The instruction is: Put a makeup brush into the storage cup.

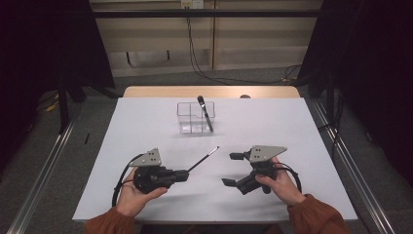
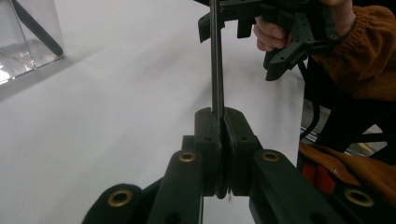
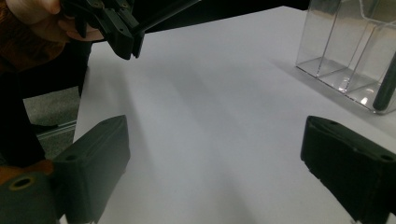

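Honestly can't read a single word, number, label or logo anywhere here, not on the clear plastic divided box [image 1: 191, 117], not on the grey three-cornered plates, and not on the plain white tabletop [image 1: 146, 122] either.

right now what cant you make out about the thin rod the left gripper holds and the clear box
- Thin rod: its held end is hidden between the left gripper pads in the left gripper view; its far tip is cut off by the top edge there.
- In the high view the rod's tip is too small to identify.
- Clear box: cut off by the right edge in the right gripper view.
- Dark tool in the box: too small in the high view to name.
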Tool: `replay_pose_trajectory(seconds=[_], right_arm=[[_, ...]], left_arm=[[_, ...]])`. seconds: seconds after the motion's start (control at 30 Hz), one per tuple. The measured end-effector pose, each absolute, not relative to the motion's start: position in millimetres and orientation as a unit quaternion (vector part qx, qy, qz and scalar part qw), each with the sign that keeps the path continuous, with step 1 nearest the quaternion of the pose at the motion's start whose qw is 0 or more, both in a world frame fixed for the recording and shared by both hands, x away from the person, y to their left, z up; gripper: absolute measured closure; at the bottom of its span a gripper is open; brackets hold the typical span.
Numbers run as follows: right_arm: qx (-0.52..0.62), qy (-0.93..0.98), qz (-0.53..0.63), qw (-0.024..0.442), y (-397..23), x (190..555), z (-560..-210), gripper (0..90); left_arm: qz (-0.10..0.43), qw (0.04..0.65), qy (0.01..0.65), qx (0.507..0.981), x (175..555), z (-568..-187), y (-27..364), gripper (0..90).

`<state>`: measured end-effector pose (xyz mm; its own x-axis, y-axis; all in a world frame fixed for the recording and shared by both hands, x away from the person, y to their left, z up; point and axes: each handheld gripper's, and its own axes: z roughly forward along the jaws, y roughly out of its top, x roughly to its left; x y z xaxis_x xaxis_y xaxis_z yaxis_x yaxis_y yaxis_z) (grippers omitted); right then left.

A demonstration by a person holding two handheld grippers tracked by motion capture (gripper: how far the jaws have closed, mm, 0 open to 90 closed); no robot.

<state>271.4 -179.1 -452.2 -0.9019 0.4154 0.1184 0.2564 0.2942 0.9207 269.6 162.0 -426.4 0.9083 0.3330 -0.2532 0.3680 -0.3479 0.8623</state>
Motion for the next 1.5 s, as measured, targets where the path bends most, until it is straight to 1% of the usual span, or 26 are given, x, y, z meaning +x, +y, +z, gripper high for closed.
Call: replay_pose_trajectory(seconds=[0.13, 0.2, 0.27, 0.47, 0.53, 0.8, 0.9, 0.97, 1.03, 1.07, 1.2, 1.4, 1.5], right_arm=[[0.199, 0.796, 0.567, 0.074, -177, 271, -451, 8.8], [0.197, 0.792, 0.574, 0.067, -177, 271, -450, 8.9], [0.189, 0.791, 0.576, 0.078, -175, 270, -449, 8.9], [0.19, 0.778, 0.595, 0.072, -173, 271, -449, 9.2], [0.19, 0.775, 0.599, 0.072, -172, 272, -447, 9.1], [0.195, 0.762, 0.614, 0.062, -170, 276, -440, 8.9], [0.198, 0.758, 0.619, 0.054, -167, 278, -438, 8.2], [0.195, 0.755, 0.623, 0.058, -163, 277, -437, 7.8], [0.192, 0.754, 0.626, 0.055, -160, 276, -436, 4.8], [0.189, 0.753, 0.628, 0.055, -159, 276, -436, 5.1], [0.187, 0.753, 0.629, 0.051, -153, 277, -437, 13.9], [0.199, 0.744, 0.637, 0.034, -155, 281, -437, 32.2], [0.206, 0.74, 0.64, 0.028, -158, 283, -437, 37.7]], left_arm=[[-0.01, 0.544, 0.208, 0.813, 269, -427, 159, 85.5], [-0.014, 0.546, 0.211, 0.811, 270, -429, 157, 85.6], [-0.01, 0.549, 0.209, 0.809, 269, -430, 154, 85.5], [-0.005, 0.562, 0.204, 0.801, 270, -431, 151, 85.5], [0.009, 0.567, 0.205, 0.798, 269, -431, 149, 85.5], [0.028, 0.578, 0.204, 0.79, 270, -433, 146, 85.5], [0.026, 0.582, 0.203, 0.787, 272, -434, 144, 85.5], [0.026, 0.582, 0.197, 0.789, 271, -436, 142, 85.5], [0.029, 0.582, 0.193, 0.789, 270, -437, 142, 85.4], [0.028, 0.585, 0.194, 0.787, 270, -438, 141, 85.5], [0.027, 0.586, 0.191, 0.787, 269, -439, 140, 85.4], [0.028, 0.581, 0.188, 0.791, 268, -442, 138, 85.4], [0.024, 0.578, 0.188, 0.794, 269, -444, 137, 85.4]])
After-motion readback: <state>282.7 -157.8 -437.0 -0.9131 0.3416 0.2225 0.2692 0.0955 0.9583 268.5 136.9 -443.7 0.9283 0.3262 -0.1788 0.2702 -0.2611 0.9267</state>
